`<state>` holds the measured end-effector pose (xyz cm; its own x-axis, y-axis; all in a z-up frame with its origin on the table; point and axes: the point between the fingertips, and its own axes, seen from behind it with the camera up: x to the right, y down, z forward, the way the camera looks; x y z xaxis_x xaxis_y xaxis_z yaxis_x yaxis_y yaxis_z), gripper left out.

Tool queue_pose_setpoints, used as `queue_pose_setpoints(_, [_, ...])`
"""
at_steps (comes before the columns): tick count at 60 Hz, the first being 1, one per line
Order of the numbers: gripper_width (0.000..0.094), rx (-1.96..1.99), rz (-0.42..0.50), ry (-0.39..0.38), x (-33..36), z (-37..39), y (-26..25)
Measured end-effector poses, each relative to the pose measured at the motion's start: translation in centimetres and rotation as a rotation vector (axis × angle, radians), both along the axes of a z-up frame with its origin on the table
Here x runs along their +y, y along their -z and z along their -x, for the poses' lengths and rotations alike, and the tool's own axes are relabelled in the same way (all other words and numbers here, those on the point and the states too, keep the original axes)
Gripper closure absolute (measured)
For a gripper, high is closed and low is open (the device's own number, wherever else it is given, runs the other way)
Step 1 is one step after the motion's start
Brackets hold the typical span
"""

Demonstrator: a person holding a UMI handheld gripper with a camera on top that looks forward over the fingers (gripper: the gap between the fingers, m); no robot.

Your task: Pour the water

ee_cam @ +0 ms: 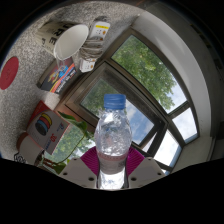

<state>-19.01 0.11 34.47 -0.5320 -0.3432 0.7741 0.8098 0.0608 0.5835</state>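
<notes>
Nearest of all, the gripper (112,172) has its two fingers closed in on a clear plastic water bottle (111,140), which stands upright between them. One magenta pad (92,158) shows at the left of the bottle's lower body and the other at its right, both pressed against the plastic, so the fingers are narrowed to the bottle's width and holding it. The bottle has a blue cap (114,100) still on its neck, and its clear body lets the background show through.

Just beyond the bottle and to the left lies a coloured box (47,127) with printed pictures on it, and a little farther off a second printed box (62,75) stands near it. Beyond that second box is a white paper cup (70,42), its open mouth turned toward the camera. To the right of the cup, a stack of papers or booklets (95,44) sits on the speckled surface (50,30). At the far left a red round object (9,70) shows.

Farthest, to the right, a window (150,80) with a dark frame shows green trees (150,65) outside
</notes>
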Motion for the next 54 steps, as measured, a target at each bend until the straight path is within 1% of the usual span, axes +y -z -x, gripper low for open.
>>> queue_pose_setpoints(5, [0.0631, -0.164, 0.042, -0.024, 0.3, 4.1, 3.3])
queue_pose_setpoints(8, [0.0631, -0.227, 0.061, -0.012, 0.8, 5.1, 5.2])
queue_pose_setpoints(9, [0.0631, -0.246, 0.07, -0.023, 1.2, 4.7, 5.7])
queue_pose_setpoints(14, [0.063, -0.298, 0.095, -0.015, 1.5, 6.1, 7.9])
queue_pose_setpoints(18, [0.063, -0.318, 0.096, -0.044, 1.3, 6.5, 8.1])
queue_pose_setpoints(22, [0.0631, -0.265, 0.097, -0.053, 0.9, 7.1, 7.7])
queue_pose_setpoints(26, [0.063, -0.18, 0.094, -0.063, 0.4, 7.0, 6.2])
queue_pose_setpoints(27, [0.063, -0.163, 0.091, -0.067, 0.2, 7.0, 5.1])
queue_pose_setpoints(31, [0.0631, -0.007, 0.075, -0.084, -0.2, 6.4, 2.8])
queue_pose_setpoints(33, [0.0631, 0.098, 0.099, -0.098, -0.8, 6.8, 0.8])
queue_pose_setpoints(38, [0.0631, 0.507, 0.145, -0.142, -2.0, 4.8, -4.0])
queue_pose_setpoints(41, [0.0631, 0.815, 0.208, -0.176, -2.6, 3.5, -5.5])
queue_pose_setpoints(43, [0.0631, 1.015, 0.262, -0.215, -3.5, 3.1, -6.3])
queue_pose_setpoints(47, [0.063, 1.373, 0.35, -0.274, -4.6, 1.9, -6.4])
queue_pose_setpoints(48, [0.063, 1.454, 0.335, -0.281, -5.3, 1.5, -5.8])
queue_pose_setpoints(49, [0.0631, 1.527, 0.375, -0.301, -4.9, 0.5, -6.1])
queue_pose_setpoints(50, [0.0632, 1.6, 0.396, -0.313, -4.8, 0.2, -5.7])
queue_pose_setpoints(54, [0.0631, 1.834, 0.478, -0.331, -5.3, -0.8, -3.0])
